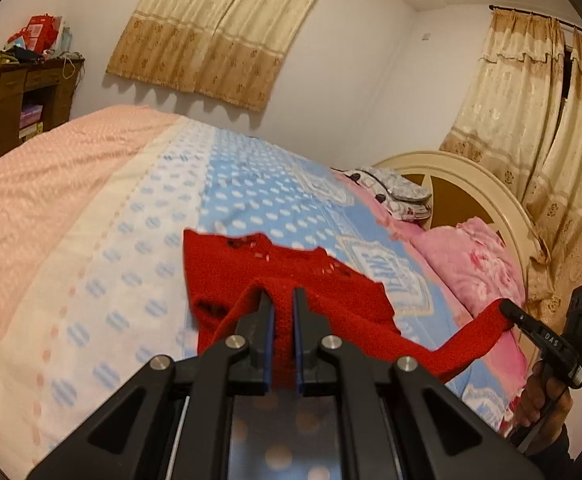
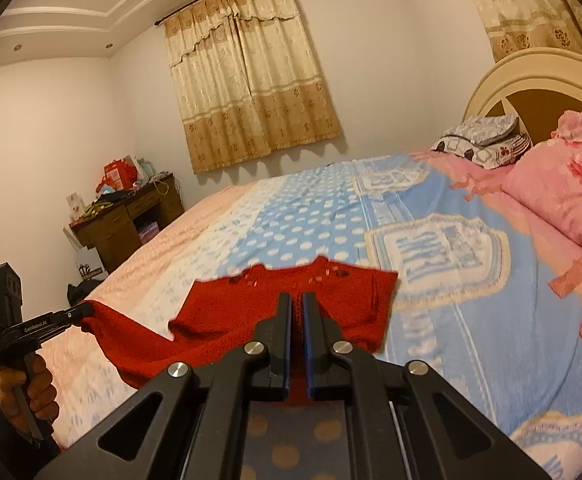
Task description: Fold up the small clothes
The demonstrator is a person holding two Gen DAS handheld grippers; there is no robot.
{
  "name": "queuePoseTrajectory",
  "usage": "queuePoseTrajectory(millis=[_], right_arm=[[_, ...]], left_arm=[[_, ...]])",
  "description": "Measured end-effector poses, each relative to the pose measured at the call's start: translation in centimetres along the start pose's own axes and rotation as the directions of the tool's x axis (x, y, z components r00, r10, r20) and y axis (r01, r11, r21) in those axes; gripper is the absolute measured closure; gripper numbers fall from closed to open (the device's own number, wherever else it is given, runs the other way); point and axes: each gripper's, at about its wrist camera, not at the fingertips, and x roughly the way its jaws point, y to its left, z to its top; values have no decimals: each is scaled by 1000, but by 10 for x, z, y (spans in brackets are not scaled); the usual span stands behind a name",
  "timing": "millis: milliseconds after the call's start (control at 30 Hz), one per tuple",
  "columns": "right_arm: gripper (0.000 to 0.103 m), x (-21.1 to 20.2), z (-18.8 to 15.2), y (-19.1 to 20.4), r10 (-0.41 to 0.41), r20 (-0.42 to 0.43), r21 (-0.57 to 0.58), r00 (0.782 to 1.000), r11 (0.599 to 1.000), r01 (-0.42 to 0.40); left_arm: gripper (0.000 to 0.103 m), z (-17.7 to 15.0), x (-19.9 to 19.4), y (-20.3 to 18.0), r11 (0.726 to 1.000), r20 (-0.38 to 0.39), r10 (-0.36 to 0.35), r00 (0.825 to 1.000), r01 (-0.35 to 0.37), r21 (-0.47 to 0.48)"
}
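Left wrist view. My left gripper (image 1: pixel 283 304) has its jaws clamped on a fold of the red knitted garment (image 1: pixel 291 276); the knit fills the narrow gap between the blue pads. From the clamp the garment runs away toward 12 o'clock, its far part lying on the bed (image 1: pixel 91 216), over the blue and white dotted cover. A band of the same knit stretches toward 3 o'clock to my right gripper (image 1: pixel 505 308), whose jaws are pinched on its end. My right hand (image 1: pixel 543 396) grips the handle below.

Handling, judged: soft, light, loose-knit wool. It sags between the two holds, so it has no stiffness of its own. Likely stretches under pull; small dark trims on the front could snag. Best held at edges or corners, both sides evenly.

Right wrist view. My right gripper (image 2: pixel 299 300) is closed on the knit, red showing between the pads. The garment (image 2: pixel 291 292) spreads ahead toward 12 o'clock on the bed (image 2: pixel 491 320). A strip leads toward 9 o'clock to the left gripper (image 2: pixel 87 310), closed on it, left hand (image 2: pixel 27 392) beneath.
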Motion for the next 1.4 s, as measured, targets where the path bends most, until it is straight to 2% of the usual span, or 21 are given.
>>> queuePoseTrajectory(millis=[167, 367, 533, 700, 867, 1067, 1167, 1233, 1267, 1300, 1333, 1400], right_arm=[[99, 22, 27, -5, -22, 13, 4, 1000, 1000, 22], [99, 66, 50, -13, -62, -10, 2, 998, 998, 62], [99, 109, 61, -24, -86, -46, 11, 995, 996, 87], [99, 158, 59, -43, -94, -122, 43, 988, 994, 100], [99, 206, 47, -64, -106, -209, 63, 972, 991, 121], [98, 276, 33, -88, -130, -334, 63, 933, 985, 160], [95, 298, 33, -97, -187, -339, 51, 922, 975, 216], [78, 304, 35, -100, -223, -336, 50, 915, 966, 254], [60, 302, 35, -99, -211, -330, 57, 920, 969, 242], [49, 299, 34, -95, -185, -314, 61, 931, 975, 215], [49, 296, 32, -91, -184, -307, 43, 934, 977, 207], [49, 292, 25, -77, -197, -304, -25, 932, 980, 199]], left_arm=[[95, 20, 19, -3, 999, 17, 22, 1000, -23, 32], [95, 47, 52, 4, 998, 14, 53, 998, -54, 39], [95, 57, 95, 12, 995, -33, 90, 995, -88, 54], [95, 61, 135, 28, 991, -85, 129, 988, -126, 44], [95, 61, 177, 41, 987, -149, 155, 977, -147, 65], [94, 55, 222, 48, 975, -202, 210, 957, -189, 116], [85, 55, 229, 55, 964, -200, 261, 944, -244, 105], [77, 59, 222, 62, 960, -183, 281, 942, -273, 71], [62, 60, 214, 66, 957, -169, 289, 942, -283, 58], [45, 61, 210, 69, 955, -156, 298, 942, -293, 53], [42, 62, 203, 71, 950, -134, 312, 941, -308, 50], [41, 59, 188, 73, 944, -105, 329, 938, -325, 60]])
